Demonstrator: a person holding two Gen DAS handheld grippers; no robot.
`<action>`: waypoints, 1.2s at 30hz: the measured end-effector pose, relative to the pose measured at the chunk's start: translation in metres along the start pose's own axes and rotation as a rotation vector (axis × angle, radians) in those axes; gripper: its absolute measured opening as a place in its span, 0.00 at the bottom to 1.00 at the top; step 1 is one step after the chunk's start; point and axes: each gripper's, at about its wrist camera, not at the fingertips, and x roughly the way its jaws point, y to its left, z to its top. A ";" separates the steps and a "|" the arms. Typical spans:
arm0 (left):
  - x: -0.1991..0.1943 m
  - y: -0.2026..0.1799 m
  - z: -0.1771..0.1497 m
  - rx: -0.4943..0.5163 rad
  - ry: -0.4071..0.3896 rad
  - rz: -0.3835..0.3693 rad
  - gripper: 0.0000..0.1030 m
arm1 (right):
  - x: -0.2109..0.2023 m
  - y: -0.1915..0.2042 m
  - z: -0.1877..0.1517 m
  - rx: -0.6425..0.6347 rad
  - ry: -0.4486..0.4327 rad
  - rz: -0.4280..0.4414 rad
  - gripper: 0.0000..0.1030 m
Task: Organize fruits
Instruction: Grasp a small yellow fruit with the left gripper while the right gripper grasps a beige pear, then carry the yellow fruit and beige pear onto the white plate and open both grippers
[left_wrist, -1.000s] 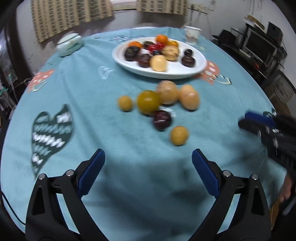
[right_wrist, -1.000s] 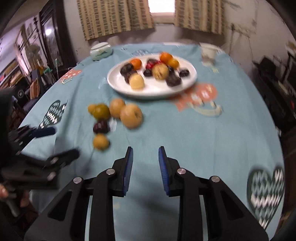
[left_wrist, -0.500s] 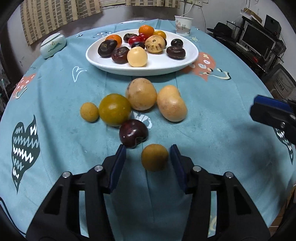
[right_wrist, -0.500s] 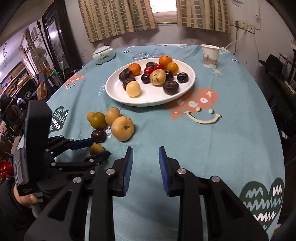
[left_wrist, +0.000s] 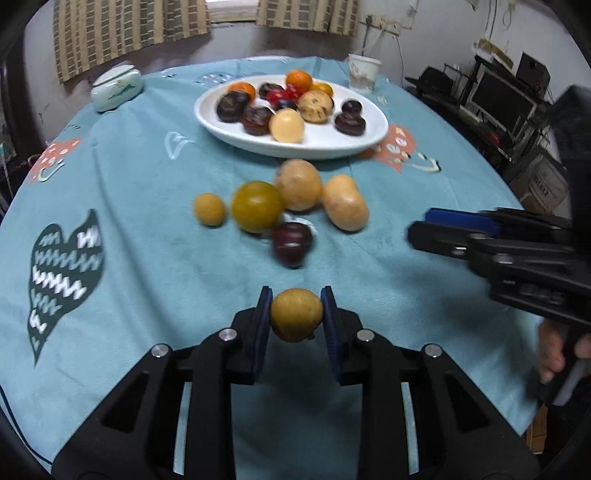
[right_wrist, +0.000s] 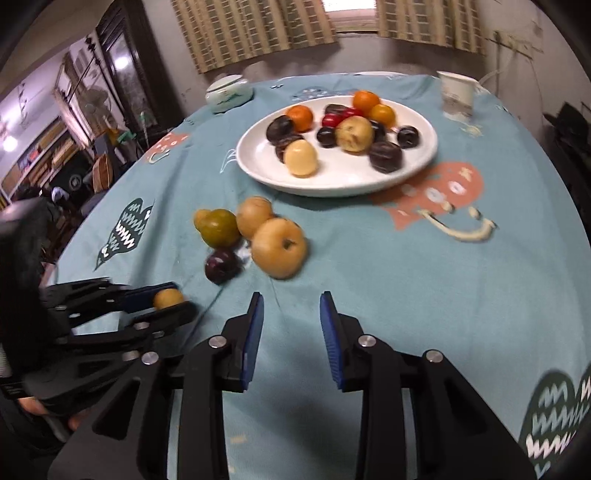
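My left gripper is shut on a small tan round fruit and holds it just above the cloth; it also shows in the right wrist view. Loose on the cloth beyond it lie a dark plum, a green-yellow fruit, a small tan fruit and two larger tan fruits. A white oval plate farther back holds several fruits. My right gripper is partly open and empty, near the table's front; it shows at the right of the left wrist view.
A round table with a teal cloth. A lidded ceramic jar stands at the back left, a paper cup at the back right. Dark furniture and monitors stand beyond the right edge.
My left gripper closed on the small tan fruit and lifted it off the cloth, drawing back. The right gripper has shifted a little forward.
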 end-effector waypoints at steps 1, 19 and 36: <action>-0.005 0.004 0.000 -0.005 -0.009 0.002 0.26 | 0.004 0.003 0.004 -0.011 -0.002 -0.020 0.43; -0.033 0.056 0.000 -0.090 -0.073 -0.023 0.26 | 0.062 0.013 0.026 0.024 0.057 -0.060 0.41; -0.049 0.044 -0.002 -0.075 -0.084 -0.020 0.26 | -0.020 0.011 -0.013 0.051 -0.064 -0.052 0.40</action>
